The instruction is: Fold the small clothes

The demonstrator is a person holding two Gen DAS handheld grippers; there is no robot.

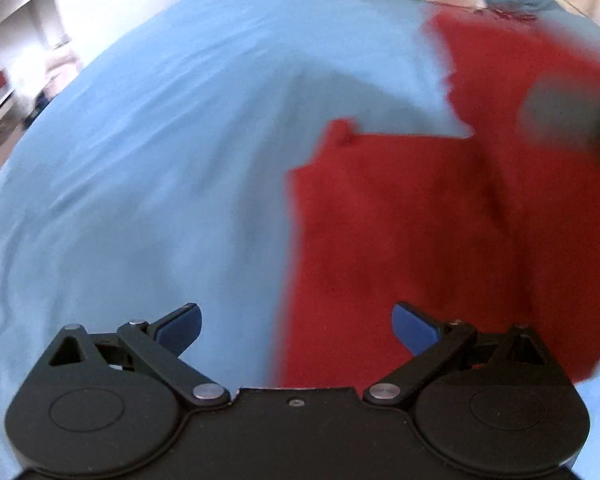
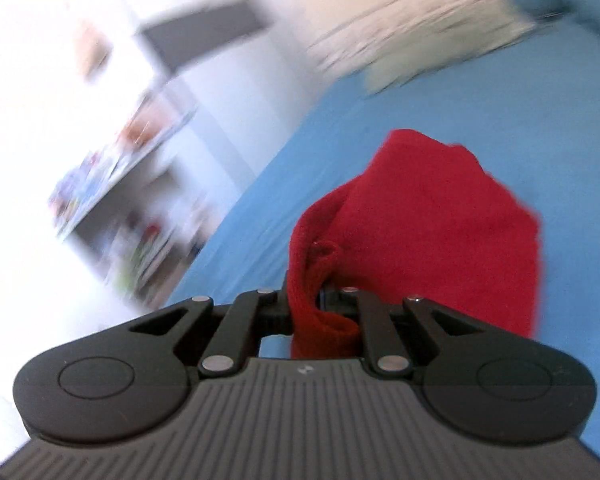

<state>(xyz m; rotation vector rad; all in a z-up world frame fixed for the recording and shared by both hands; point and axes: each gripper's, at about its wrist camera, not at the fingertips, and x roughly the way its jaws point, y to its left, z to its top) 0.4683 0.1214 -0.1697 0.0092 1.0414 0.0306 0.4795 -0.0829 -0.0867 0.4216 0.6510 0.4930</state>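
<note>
While right tool (image 2: 320, 312) pinches red garment (image 2: 440, 220) hem, left tool (image 1: 296, 328) spread wide, blue sheet (image 1: 140, 180) leftward.

The left gripper (image 1: 296, 326) is built of matte black plastic, with round discs, silver pivot screws and blue finger pads (image 1: 414, 326). The right gripper (image 2: 322, 310) is formed likewise in black, above a grey ribbed housing.
</note>
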